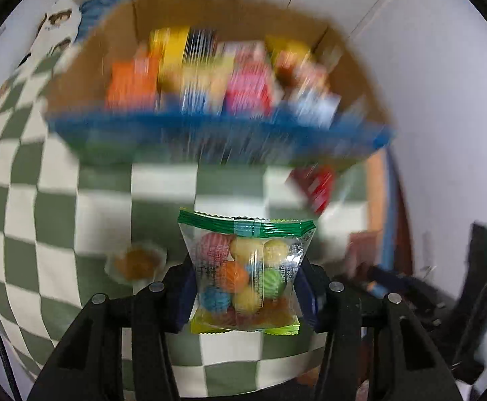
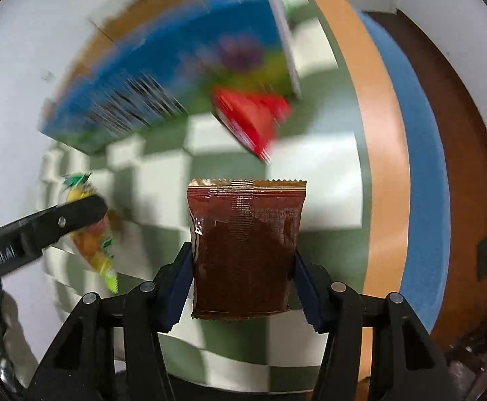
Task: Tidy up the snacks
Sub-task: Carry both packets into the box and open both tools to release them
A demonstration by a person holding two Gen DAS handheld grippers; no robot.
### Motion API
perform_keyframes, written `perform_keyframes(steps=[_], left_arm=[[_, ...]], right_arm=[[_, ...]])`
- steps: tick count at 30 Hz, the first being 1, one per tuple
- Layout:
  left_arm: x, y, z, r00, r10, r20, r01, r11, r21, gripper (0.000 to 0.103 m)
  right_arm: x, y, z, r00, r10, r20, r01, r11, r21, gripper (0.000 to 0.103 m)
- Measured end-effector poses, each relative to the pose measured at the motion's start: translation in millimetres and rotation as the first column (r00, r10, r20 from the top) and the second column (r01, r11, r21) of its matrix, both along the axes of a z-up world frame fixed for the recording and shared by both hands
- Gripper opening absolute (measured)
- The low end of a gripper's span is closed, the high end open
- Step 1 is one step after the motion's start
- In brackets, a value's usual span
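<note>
**Both grippers hold a snack pack in front of the open box**

Green-and-white checkered cloth [image 1: 59, 200] covers the surface, with white walls behind. The left gripper [image 1: 247, 287] has its fingers [image 1: 184, 295] closed on the sides of a clear candy bag [image 1: 245, 267], which stands upright between them, green seal on top, striped coloured balls inside. The right gripper [image 2: 241, 280] likewise clamps a dark brown sachet [image 2: 243, 250] upright between its blue-padded fingers [image 2: 305, 287], serrated edge uppermost.

Beyond the candy bag stands an open cardboard box [image 1: 354, 77] with blue printed sides, holding orange, yellow, pink and pale blue packets; motion blur makes their labels unreadable. A red packet [image 1: 317, 187] lies on the cloth near the box's right corner, and a small round cake in a pale wrapper [image 1: 136, 262] sits just left of the left fingers.

From the right wrist the left gripper's arm enters at the left edge, partly hiding its bag. Both views cut off the box edges, and everything past the held packs is smeared.
</note>
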State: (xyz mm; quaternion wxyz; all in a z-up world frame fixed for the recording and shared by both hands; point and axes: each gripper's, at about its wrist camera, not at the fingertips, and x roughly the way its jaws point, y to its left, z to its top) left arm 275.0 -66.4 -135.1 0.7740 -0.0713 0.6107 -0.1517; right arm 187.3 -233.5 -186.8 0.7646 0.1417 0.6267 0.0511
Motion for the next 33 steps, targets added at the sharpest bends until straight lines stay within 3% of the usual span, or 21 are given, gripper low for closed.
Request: perform_keyframes(steps=[3, 6, 12, 19, 22, 28, 30, 33], left_arm=[[26.3, 6.2, 44.1, 0.997, -0.008, 0.079, 0.010, 1.000, -0.022, 0.049], [64.0, 12.2, 69.6, 0.991, -0.006, 0.133, 0.001, 0.999, 0.037, 0.049], [155.4, 38.0, 53.3, 0.996, 0.020, 0.081, -0.034, 0.985, 0.172, 0.049], [255.3, 64.4, -23.1, 0.996, 0.047, -0.070, -0.021, 0.944, 0.329, 0.049], [278.8, 70.4, -44.2, 0.993, 0.054, -0.107, -0.014, 0.940, 0.342, 0.049], [304.5, 74.9, -64.9, 0.986, 0.066, -0.152, -0.010, 0.939, 0.344, 0.049], [309.8, 76.9, -67.4, 0.985, 0.078, -0.157, -0.021, 0.942, 0.334, 0.054], [310.5, 76.4, -64.8, 0.983, 0.086, -0.161, -0.035, 0.956, 0.292, 0.074]], right_arm=[[20.0, 0.2, 46.0, 0.996, 0.012, 0.085, -0.017, 0.998, 0.063, 0.059], [55.0, 3.9, 82.8, 0.988, 0.026, 0.150, -0.043, 0.993, 0.106, 0.059], [155.5, 24.1, 102.9, 0.977, 0.075, 0.198, -0.092, 0.993, 0.074, 0.059], [280.2, 42.7, 51.2, 0.989, 0.142, 0.033, -0.141, 0.990, -0.018, 0.059], [317.2, 51.6, 20.9, 0.985, 0.163, -0.047, -0.166, 0.985, -0.057, 0.059], [350.3, 52.8, -15.5, 0.976, 0.164, -0.142, -0.177, 0.980, -0.088, 0.060], [352.5, 59.3, -21.7, 0.978, 0.137, -0.155, -0.152, 0.984, -0.091, 0.081], [358.5, 57.0, -24.9, 0.982, 0.118, -0.147, -0.134, 0.986, -0.102, 0.095]])
